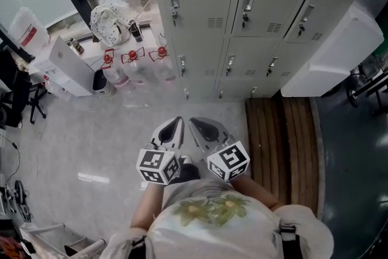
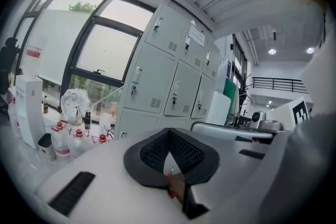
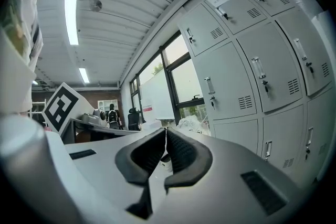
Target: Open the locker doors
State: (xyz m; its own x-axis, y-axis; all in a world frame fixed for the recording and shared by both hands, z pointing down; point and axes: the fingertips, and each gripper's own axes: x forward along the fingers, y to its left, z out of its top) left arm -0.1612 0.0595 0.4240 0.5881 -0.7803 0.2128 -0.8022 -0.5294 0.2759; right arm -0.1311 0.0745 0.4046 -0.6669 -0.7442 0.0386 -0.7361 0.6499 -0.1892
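Note:
A bank of grey lockers stands ahead of me, every door in view closed, each with a small upright handle and a key lock. Both grippers are held close to the person's chest, side by side, well short of the lockers. In the head view my left gripper and my right gripper point at the lower locker row. My left gripper is shut with nothing in it, and the lockers lie beyond it. The jaws of my right gripper also meet, empty, and the lockers fill that view's right side.
Three red-capped water bottles, a white bag and a white box sit on the floor left of the lockers, under a window. A wooden bench runs along the right. A white panel stands against the right-hand lockers.

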